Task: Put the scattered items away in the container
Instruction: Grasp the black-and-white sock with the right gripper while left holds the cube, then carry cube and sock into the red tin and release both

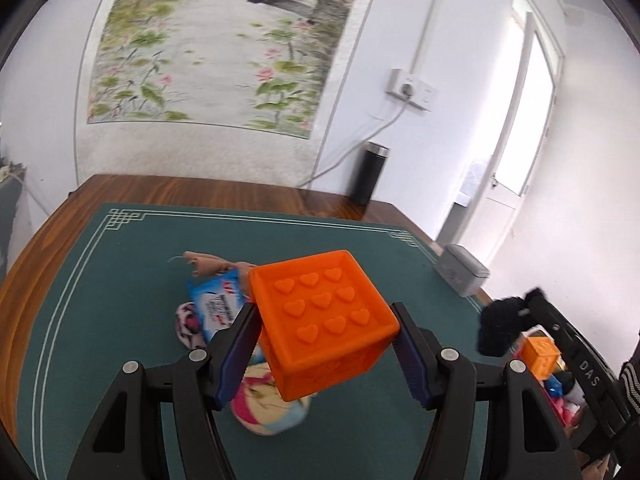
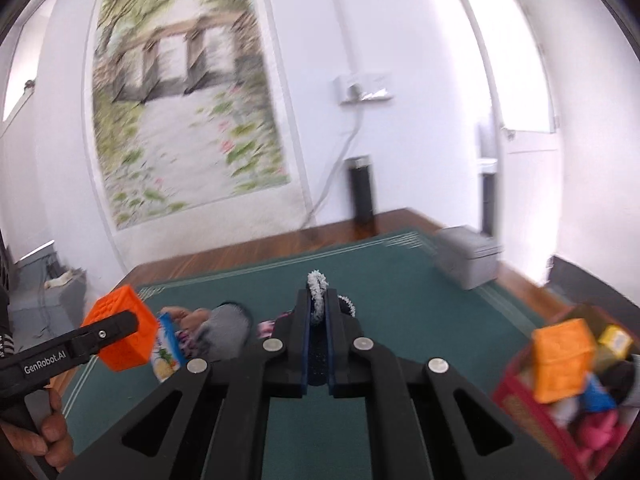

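Orange cube (image 1: 326, 320) between left jaws, above open green mat (image 1: 100, 280).

Green mat (image 1: 100, 280) on the worktop lies bare along its left and far sides, open passage there. Centre is cluttered: blue packet (image 1: 218, 304), spotted sock (image 1: 188, 326), striped soft ball (image 1: 272, 408) bunched together. Grey box (image 2: 468, 258) blocks the far right corner, black cylinder (image 2: 362, 188) behind it. Container (image 2: 568, 380) at right looks nearly full, blurred; 1 orange block (image 2: 562, 356) on top.
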The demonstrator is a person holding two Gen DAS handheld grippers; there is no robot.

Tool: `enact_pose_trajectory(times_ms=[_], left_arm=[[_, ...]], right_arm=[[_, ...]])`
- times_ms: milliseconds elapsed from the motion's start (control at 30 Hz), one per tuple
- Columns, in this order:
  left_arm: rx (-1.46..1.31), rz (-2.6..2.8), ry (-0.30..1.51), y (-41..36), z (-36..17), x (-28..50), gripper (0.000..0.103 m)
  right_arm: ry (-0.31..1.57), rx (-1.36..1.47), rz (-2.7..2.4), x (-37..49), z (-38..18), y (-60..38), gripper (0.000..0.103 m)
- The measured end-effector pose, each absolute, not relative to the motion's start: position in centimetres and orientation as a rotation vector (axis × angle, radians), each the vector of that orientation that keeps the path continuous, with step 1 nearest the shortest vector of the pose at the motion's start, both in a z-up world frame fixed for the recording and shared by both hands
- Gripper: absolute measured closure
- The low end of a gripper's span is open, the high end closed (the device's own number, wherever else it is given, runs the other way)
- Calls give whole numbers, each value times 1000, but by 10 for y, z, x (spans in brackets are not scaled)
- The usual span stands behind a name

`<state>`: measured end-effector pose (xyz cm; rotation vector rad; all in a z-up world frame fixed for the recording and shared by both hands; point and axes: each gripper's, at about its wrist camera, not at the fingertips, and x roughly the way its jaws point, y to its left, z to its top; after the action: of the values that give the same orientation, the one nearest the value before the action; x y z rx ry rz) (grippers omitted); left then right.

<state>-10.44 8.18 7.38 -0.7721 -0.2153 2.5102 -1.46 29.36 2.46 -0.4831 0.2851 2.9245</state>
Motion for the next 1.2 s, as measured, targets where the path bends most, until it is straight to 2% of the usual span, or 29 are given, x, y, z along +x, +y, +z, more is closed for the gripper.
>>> enact_pose_trajectory(times_ms=[233,433,633,867,900,967,1000,1033,1067,1200], left_arm=[[-782,2384,-157,118,71,-79,36],[-780,2339,-85,140,66,-60,36],[-797,2309,-51,151,60,-51,36],[-798,2308,-44,152,59,-48,36],[-799,2305,-42,153,59,-48,36],[-800,2301,-37,154,58,-47,36],[-801,2299,-34,155,58,-47,36],[-802,2299,-32,155,57,-46,36],[-803,2297,-30,156,56,-46,36],[-813,2291,-25,157,53,-47,36]], right_arm=[[385,-540,2665,66,4,368,96],[367,-527,2511,123,2,410,96],[433,-546,2419,139,-5,438,96],[422,-538,2401,139,-11,436,96],[423,-535,2401,139,-11,435,92],[429,-527,2389,144,-13,435,69],[447,-518,2381,145,-14,434,46],[468,-507,2378,147,-14,434,28],[468,-492,2380,148,-12,432,25],[416,-416,2385,147,0,416,24]])
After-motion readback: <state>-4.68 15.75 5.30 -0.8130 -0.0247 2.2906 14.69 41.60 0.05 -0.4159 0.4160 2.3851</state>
